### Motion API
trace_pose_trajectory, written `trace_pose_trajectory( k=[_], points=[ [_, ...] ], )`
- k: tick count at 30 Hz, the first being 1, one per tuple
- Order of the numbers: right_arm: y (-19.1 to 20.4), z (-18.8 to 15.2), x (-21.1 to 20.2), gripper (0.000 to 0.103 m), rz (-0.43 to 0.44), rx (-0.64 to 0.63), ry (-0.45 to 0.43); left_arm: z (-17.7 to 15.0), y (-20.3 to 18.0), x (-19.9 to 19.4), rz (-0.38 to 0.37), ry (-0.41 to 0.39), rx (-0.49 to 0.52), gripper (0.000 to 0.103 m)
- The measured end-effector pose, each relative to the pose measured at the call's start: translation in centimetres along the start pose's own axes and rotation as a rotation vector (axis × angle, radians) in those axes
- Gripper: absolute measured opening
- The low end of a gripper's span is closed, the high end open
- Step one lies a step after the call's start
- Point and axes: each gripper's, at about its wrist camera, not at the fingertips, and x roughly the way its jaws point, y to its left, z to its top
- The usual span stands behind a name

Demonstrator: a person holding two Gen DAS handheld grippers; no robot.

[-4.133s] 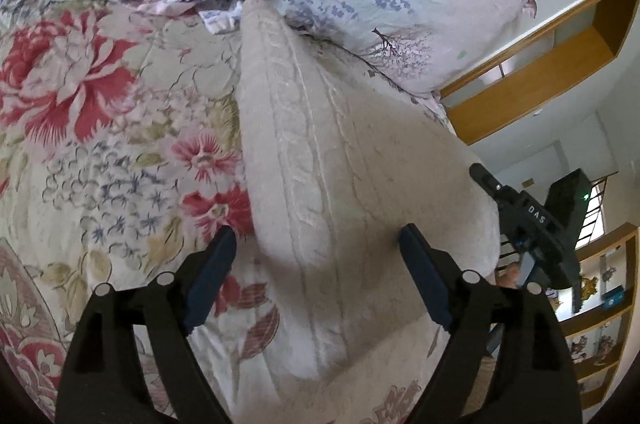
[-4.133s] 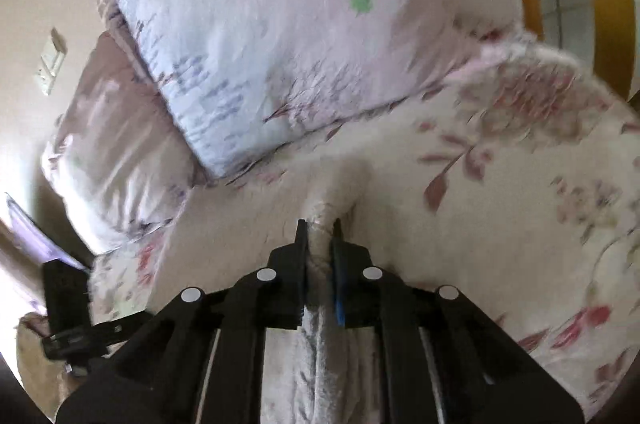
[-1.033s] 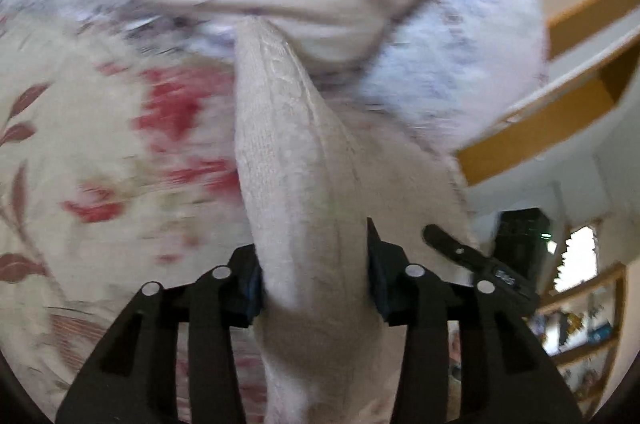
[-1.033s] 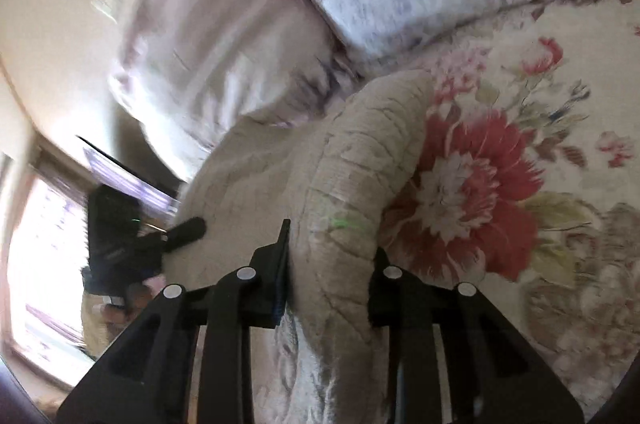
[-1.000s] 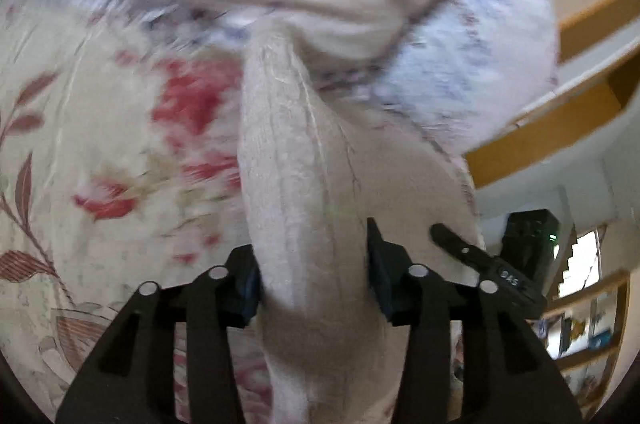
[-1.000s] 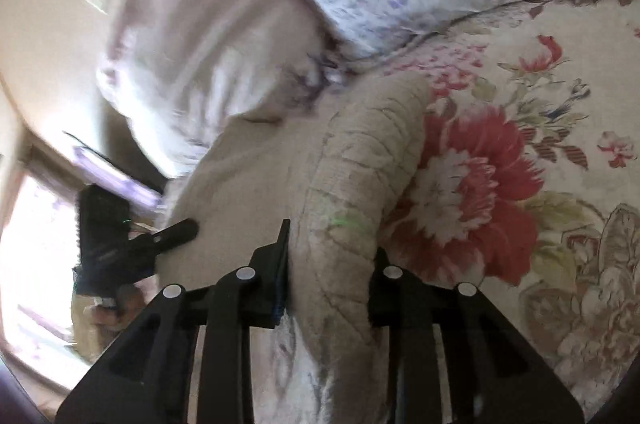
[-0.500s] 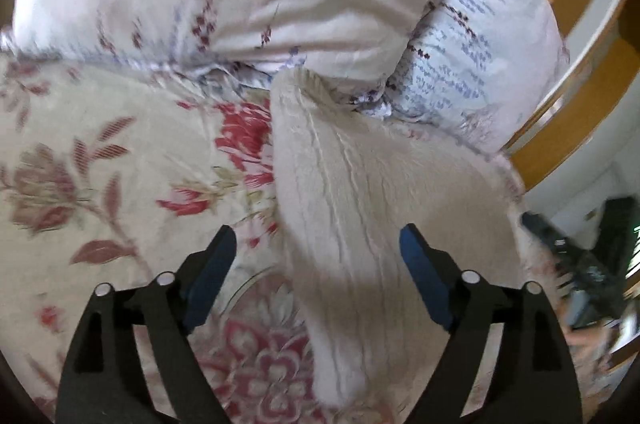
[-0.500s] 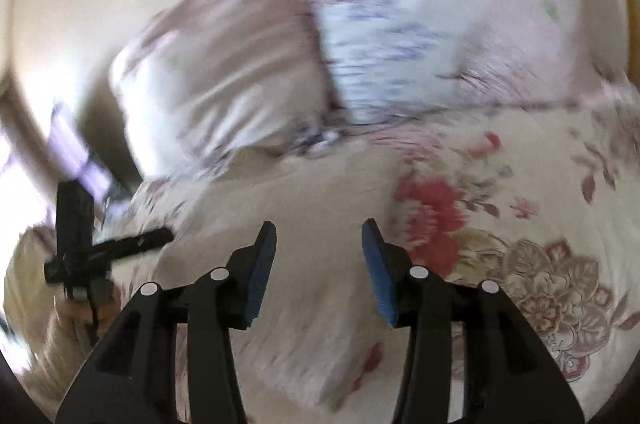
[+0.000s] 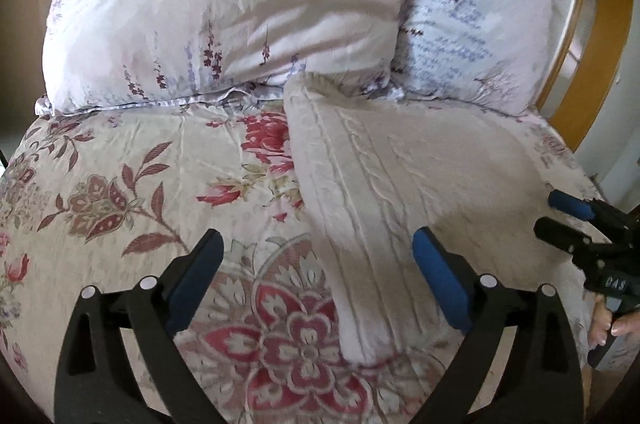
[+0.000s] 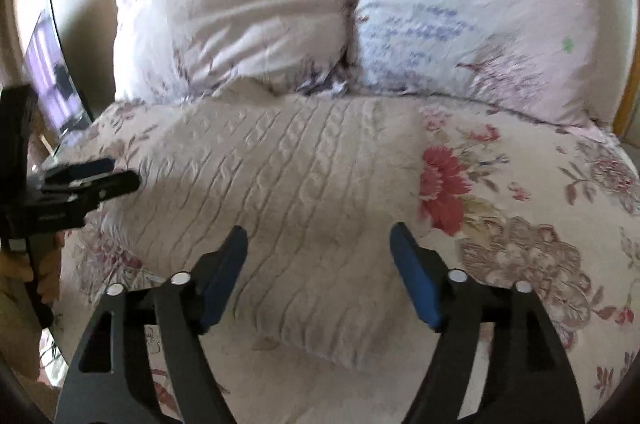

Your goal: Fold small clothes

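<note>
Your left gripper hangs over the bed with its fingers spread wide, holding nothing. Your right gripper does the same, fingers wide apart and empty. The sweater lies folded flat on the floral bedspread, its far edge touching the two pillows at the head of the bed. Its cable-knit side faces up. From the left wrist view, the sweater sits just beyond and right of the fingertips; from the right wrist view, it lies directly below your open fingers.
</note>
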Motion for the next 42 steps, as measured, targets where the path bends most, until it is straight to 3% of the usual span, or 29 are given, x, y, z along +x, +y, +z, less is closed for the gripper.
trace_pose_trajectory(
  k=[5,12,16,19,24,42],
  points=[
    [-0.6,-0.7,-2.0,0.092,-0.041,0.055,-0.034,-1.6,0.2,-2.3,-0.006,-0.042,-0.036,0.101],
    [-0.6,-2.4,-3.5,0.101,-0.150,0.086,-0.036,-3.8,-0.3,-3.3,0.010,0.008,-0.045,0.101],
    [-0.5,-4.1,-3.6,0.102,-0.165,0.155,-0.019,-5.0,-1.3,-2.8,0.033,0.064,-0.031,0.101],
    [-0.3,-4.9,-2.8,0.102,-0.096,0.200,0.047,-5.6,-2.0,-2.3,0.027,0.099,-0.020,0.101],
    [1.6,-5.5,-1.7,0.102,-0.118,0.142,0.099,-6.1,-3.0,-1.2,0.066,0.156,0.010,0.101],
    [3.3,-5.9,0.3,0.102,-0.193,0.086,0.162,-6.4,-3.9,-0.2,0.142,0.162,0.071,0.101]
  ],
)
